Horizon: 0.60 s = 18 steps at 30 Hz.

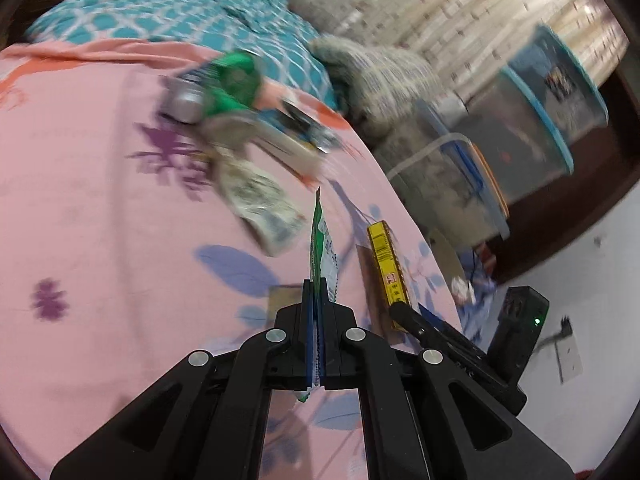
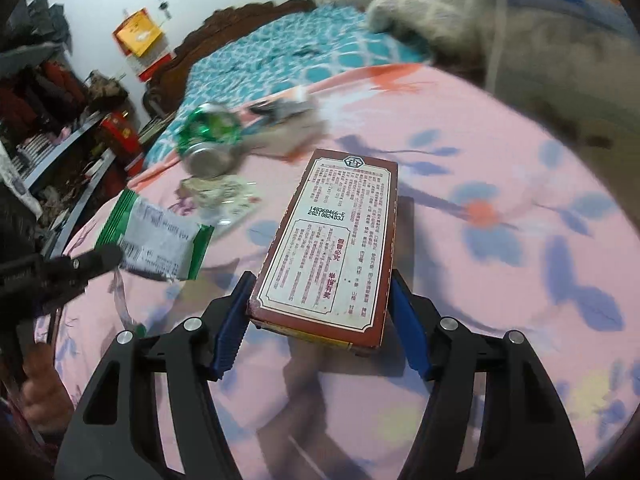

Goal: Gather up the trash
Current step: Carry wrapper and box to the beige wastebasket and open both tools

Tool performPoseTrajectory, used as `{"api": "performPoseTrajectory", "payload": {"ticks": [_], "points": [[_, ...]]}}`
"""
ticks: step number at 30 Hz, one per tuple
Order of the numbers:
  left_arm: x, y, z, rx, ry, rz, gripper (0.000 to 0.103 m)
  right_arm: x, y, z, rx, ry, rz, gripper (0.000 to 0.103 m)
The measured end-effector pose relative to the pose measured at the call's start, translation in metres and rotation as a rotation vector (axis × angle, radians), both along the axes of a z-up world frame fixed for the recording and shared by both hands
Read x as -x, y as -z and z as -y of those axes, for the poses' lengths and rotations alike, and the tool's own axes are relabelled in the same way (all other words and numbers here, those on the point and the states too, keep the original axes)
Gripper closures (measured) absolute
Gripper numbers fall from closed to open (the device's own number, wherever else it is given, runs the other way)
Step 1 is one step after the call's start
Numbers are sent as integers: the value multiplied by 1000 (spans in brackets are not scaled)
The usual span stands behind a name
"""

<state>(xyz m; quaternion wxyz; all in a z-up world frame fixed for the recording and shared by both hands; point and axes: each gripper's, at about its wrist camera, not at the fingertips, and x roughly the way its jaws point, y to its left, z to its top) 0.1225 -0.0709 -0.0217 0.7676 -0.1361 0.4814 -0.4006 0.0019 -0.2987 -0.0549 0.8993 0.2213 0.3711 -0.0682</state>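
Note:
My left gripper (image 1: 318,292) is shut on a green and white snack wrapper (image 1: 320,248), held edge-on above the pink floral bedsheet (image 1: 100,220); the wrapper also shows in the right wrist view (image 2: 156,240), pinched by the left gripper (image 2: 100,258). My right gripper (image 2: 320,292) is shut on a brown and yellow cardboard box (image 2: 340,236), held flat above the sheet; the box shows in the left wrist view (image 1: 386,260). A crushed green can (image 1: 212,88) lies further up the bed, also in the right wrist view (image 2: 210,140), with crumpled paper (image 1: 260,200) and other wrappers (image 1: 296,132) beside it.
A teal patterned blanket (image 1: 180,4) and a grey knitted cover (image 1: 376,68) lie beyond the trash. Clear plastic storage bins (image 1: 532,120) stand right of the bed. A dark wooden headboard (image 2: 240,20) and cluttered shelves (image 2: 60,128) are at the left in the right wrist view.

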Motion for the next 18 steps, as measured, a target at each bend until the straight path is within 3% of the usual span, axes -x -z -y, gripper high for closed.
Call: {"api": "performPoseTrajectory", "payload": {"ticks": [7,11,18], "points": [[9,-17,112,-69,180,44,102,48,-8,74,-62,179,114,37],[16,-34,190,-75,272,85,102,79,-13,145,-93,337,176,38],[46,-46,352,-120,480,155,102,115,-6,244,-134,483,166,37]]}}
